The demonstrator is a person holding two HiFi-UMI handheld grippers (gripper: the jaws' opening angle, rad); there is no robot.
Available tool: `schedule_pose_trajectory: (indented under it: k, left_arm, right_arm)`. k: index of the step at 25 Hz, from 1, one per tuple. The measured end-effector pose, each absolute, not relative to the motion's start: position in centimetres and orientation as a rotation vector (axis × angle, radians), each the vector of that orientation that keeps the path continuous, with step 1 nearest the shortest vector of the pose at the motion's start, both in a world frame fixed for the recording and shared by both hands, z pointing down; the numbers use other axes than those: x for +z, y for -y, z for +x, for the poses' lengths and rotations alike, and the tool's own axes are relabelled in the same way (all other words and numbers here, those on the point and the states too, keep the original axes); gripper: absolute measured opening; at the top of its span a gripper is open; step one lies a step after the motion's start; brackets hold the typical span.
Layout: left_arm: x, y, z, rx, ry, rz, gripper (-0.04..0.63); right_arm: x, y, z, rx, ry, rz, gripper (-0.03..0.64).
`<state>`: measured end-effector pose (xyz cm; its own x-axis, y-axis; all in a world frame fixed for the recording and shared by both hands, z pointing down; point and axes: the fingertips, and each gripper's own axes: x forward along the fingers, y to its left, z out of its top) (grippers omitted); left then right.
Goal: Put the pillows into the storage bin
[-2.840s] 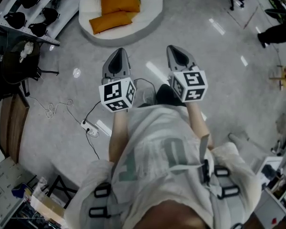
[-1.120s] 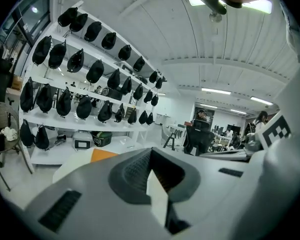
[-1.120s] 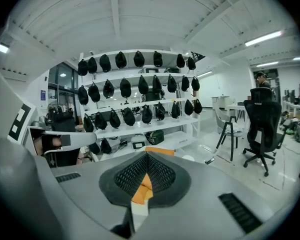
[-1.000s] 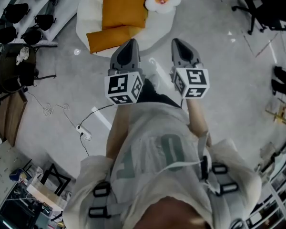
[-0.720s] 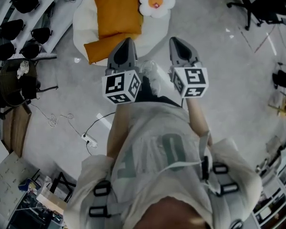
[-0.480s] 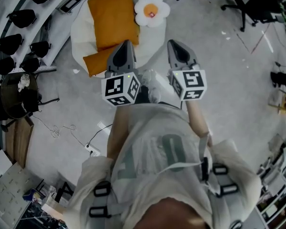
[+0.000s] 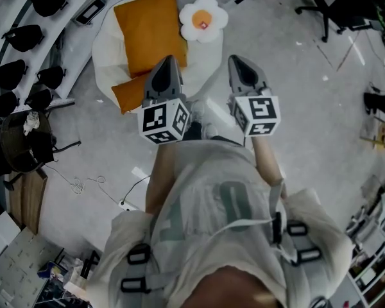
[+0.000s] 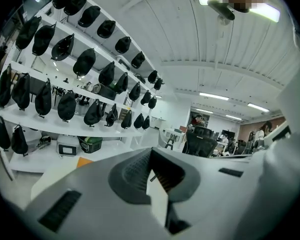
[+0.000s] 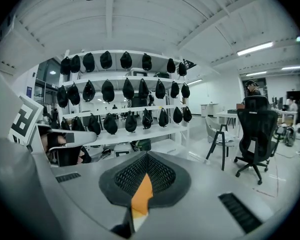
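head view / pillows: large orange pillow (image 7: 147, 31) is a flat fabric rectangle with its long axis near-far, the far end leaning slightly left. Small orange pillow (image 7: 129, 94) is narrow, with its long axis near-left to far-right.
head view / flower pillow (image 7: 203, 19): white petals, orange centre.
head view / location: all three lie on a round white cushion (image 7: 106, 50), far-left of the person. The flower sits at its far-right edge.
head view / tools: left gripper (image 7: 165, 63) and right gripper (image 7: 239, 61) are side by side, grey shells pointing far.
head view / room: glossy grey floor (image 7: 295, 108). Shelves (image 7: 25, 37) of black rounded items on the left, office chair (image 7: 337, 5) far right.
left gripper view / jaws: clenched, ribbed dark pads, nothing between them. White ribbed ceiling above.
right gripper view / jaws: clenched and empty. Orange shows beyond the slit; which pillow, can't tell.
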<state>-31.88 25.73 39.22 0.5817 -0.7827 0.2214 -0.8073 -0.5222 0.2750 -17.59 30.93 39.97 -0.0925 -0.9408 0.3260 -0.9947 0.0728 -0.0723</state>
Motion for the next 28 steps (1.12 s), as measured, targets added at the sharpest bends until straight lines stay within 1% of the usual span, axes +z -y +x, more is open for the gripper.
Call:
schedule_pose_trajectory:
  k: [7, 13, 21, 24, 28]
  left_arm:
    - [40.4, -23.6, -33.6, 0.062, 1.339, 2.432, 0.006]
    - [40.8, -19.3, -38.0, 0.096, 1.445, 2.403, 0.006]
    - [42.7, -11.3, -43.3, 0.127, 1.634, 2.333, 0.006]
    - [44.5, -8.1, -44.3, 0.133, 1.667, 2.322, 0.006]
    - [49.4, -3.7, -45.0, 0.154, 1.642, 2.296, 0.009]
  right_arm:
    - [40.8, -28.4, -18.9, 0.392, 2.17, 1.926, 0.008]
    - [40.4, -23.4, -20.5, 0.397, 2.217, 1.915, 0.008]
    - [42.9, -15.0, -20.1, 0.44, 2.263, 1.924, 0.008]
    - [45.0, -11.9, -19.6, 0.485, 2.27, 1.946, 0.008]
    - [49.5, -7.6, -20.6, 0.601, 2.341, 1.916, 0.009]
